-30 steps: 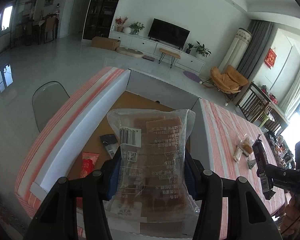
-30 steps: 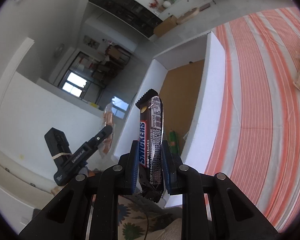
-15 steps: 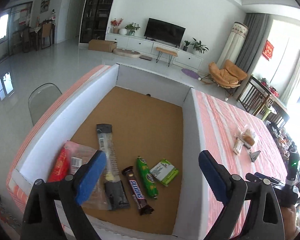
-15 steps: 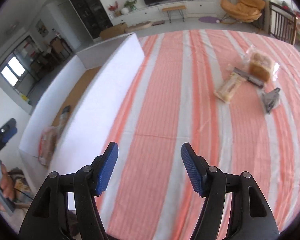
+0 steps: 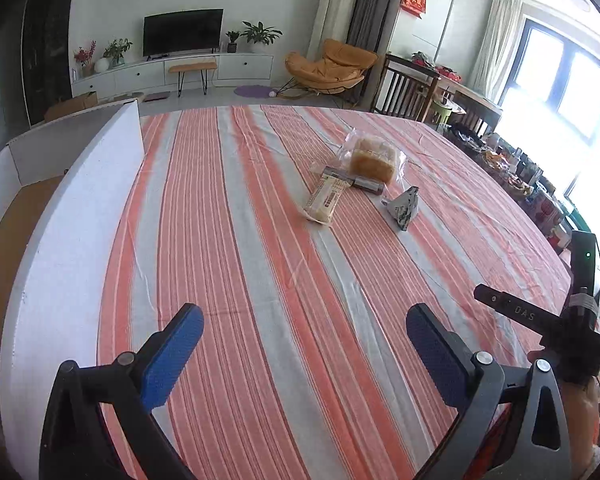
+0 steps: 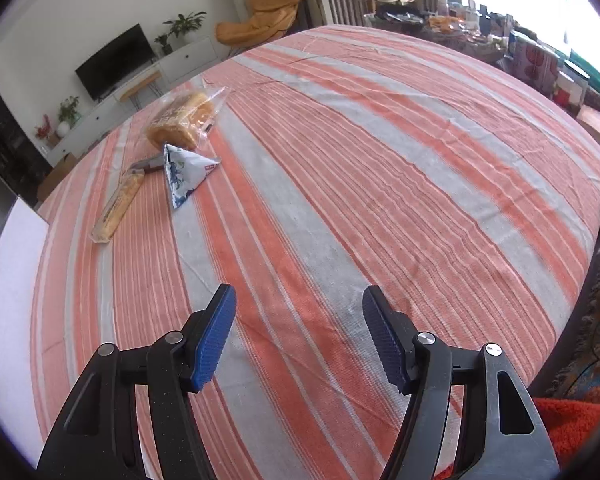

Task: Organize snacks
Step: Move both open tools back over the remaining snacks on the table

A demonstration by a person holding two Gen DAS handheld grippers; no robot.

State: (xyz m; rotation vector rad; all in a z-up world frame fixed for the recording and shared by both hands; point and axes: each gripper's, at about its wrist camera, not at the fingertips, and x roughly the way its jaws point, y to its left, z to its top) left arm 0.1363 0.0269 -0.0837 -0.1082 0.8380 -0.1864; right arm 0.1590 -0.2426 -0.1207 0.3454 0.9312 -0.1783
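Four snacks left in one loose cluster on the orange-and-grey striped tabletop [image 5: 260, 280], far side from both grippers, all lying flat. One long pale cracker pack in clear wrap [image 5: 326, 199]: long axis runs roughly along the stripes, its far end touching the dark bar. One thin dark-wrapped bar [image 5: 360, 182]: long axis across the stripes, tucked against the near edge of the bread bag. One clear bag with a golden-brown bread loaf [image 5: 374, 159], farthest of the group. One white-and-blue triangular pouch [image 5: 405, 207], just beside the bar, narrow tip pointing toward the near edge in the right wrist view [image 6: 185, 172].

One white foam-walled box with brown cardboard floor [image 5: 80, 216] runs along the tabletop's left side; its long wall lies parallel to the stripes. Wrappers show at the far left edge inside it, too cropped to count.

Left gripper [image 5: 304, 354]: blue-padded fingers [image 5: 172, 356] spread wide, having just been opening, nothing between them. Right gripper [image 6: 298, 332]: fingers [image 6: 216, 336] parted about halfway, nothing between them, jaws having just opened. Both hover over bare cloth, well apart from the cluster. Broad bare stretch of cloth between grippers and snacks; tabletop's right edge drops off near a cluttered side table [image 6: 480, 40].
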